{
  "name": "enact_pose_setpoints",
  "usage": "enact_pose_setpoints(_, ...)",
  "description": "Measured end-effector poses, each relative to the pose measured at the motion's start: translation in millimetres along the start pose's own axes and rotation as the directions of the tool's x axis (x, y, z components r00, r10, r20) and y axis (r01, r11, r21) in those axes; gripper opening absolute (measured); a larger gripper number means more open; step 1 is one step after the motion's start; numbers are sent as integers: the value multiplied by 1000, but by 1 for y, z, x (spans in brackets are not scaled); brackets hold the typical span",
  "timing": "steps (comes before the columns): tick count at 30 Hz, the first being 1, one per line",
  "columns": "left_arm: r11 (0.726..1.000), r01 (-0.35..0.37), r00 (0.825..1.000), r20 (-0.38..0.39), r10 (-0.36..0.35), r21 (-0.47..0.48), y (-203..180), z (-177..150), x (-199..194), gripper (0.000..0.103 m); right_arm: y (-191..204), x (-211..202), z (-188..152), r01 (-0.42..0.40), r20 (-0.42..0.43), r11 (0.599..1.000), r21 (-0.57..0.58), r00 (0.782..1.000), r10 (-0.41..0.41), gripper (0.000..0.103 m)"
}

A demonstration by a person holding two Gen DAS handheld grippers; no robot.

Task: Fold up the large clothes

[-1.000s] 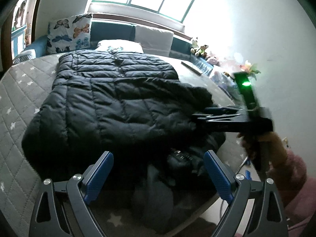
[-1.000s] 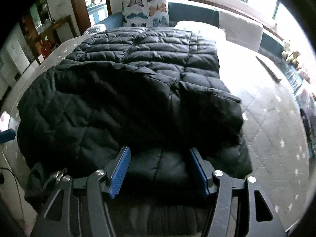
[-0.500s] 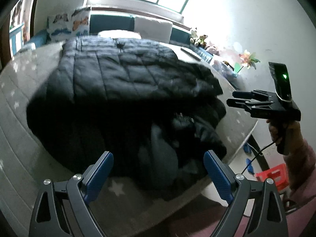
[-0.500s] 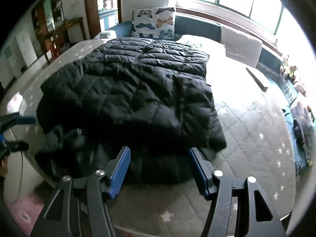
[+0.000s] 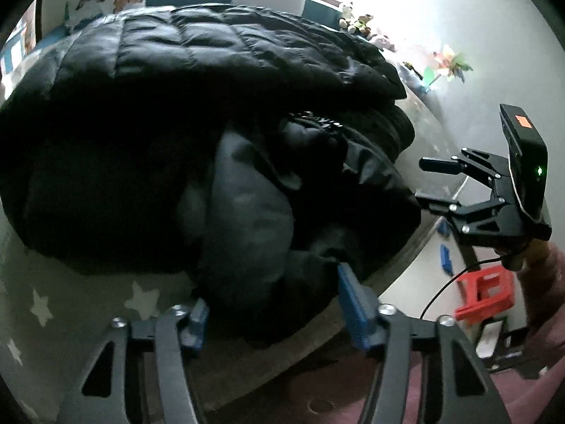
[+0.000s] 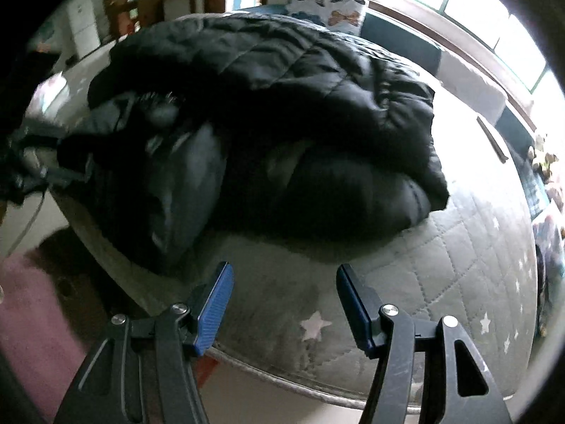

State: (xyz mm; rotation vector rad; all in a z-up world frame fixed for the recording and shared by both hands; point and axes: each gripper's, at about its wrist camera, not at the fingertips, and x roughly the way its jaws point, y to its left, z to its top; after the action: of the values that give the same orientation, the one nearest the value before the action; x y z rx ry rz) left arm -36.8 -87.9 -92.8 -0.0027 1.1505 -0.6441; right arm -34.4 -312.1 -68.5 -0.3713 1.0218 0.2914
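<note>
Black quilted puffer jacket (image 5: pixel 219 81) lies bunched on grey star-print mattress (image 6: pixel 441 261), grey lining (image 5: pixel 243 219) exposed at near edge. Left gripper (image 5: pixel 272 296) low over that edge, jaws just been closing, now partway in, lining fabric between blue pads (image 5: pixel 349 296); firm pinch: cannot tell. Right gripper (image 6: pixel 284 304) over bare mattress just beside jacket, jaws moderately apart, nothing between. Red stool (image 5: pixel 483 293) on floor.
</note>
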Motion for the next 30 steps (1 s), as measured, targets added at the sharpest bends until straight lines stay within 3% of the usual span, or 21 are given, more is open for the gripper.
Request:
enact_pose_setpoints(3, 997, -64, 998, 9, 63, 39, -7, 6, -2, 32, 15, 4, -2, 0, 9, 997, -77, 1000, 1, 66)
enact_pose_setpoints(6, 994, -93, 995, 50, 90, 60, -11, 20, -14, 22, 33, 2, 0, 41, 52, 983, -178, 998, -33, 66)
enact_pose_setpoints(10, 991, -98, 989, 122, 87, 91, -15, 42, -40, 20, 53, -6, 6, 93, 141, 959, -269, 988, -56, 66)
enact_pose_setpoints(15, 991, -79, 987, 148, 62, 108, -11, 76, -52, 19, 74, -14, 29, 102, 256, 942, -321, 966, -17, 66)
enact_pose_setpoints(18, 994, -49, 989, 146, 35, 98, -7, 88, -54, 19, 81, -8, 41, 83, 272, 941, -329, 962, 10, 66)
enact_pose_setpoints(20, 995, -35, 990, 142, 22, 95, -8, 88, -53, 19, 84, -2, 53, 93, 249, 948, -304, 968, -15, 66)
enact_pose_setpoints(22, 993, -32, 989, 148, 15, 112, -6, 82, -55, 20, 76, 2, 70, 56, 227, 963, -262, 974, 5, 49)
enact_pose_setpoints(25, 990, -12, 989, 148, -9, 143, -3, 61, -61, 26, 57, -3, 85, -26, 204, 984, -174, 977, 62, 36)
enact_pose_setpoints(28, 986, 20, 982, 182, -51, 168, 2, 38, -77, 49, 36, -17, 99, -104, 205, 990, -96, 971, 121, 30)
enact_pose_setpoints(29, 985, 9, 978, 202, -44, 173, 3, 31, -82, 67, 31, -22, 105, -121, 211, 990, -75, 968, 134, 29)
enact_pose_setpoints(30, 984, -36, 972, 234, -6, 176, 5, 23, -89, 91, 27, -27, 111, -123, 217, 991, -60, 967, 134, 27)
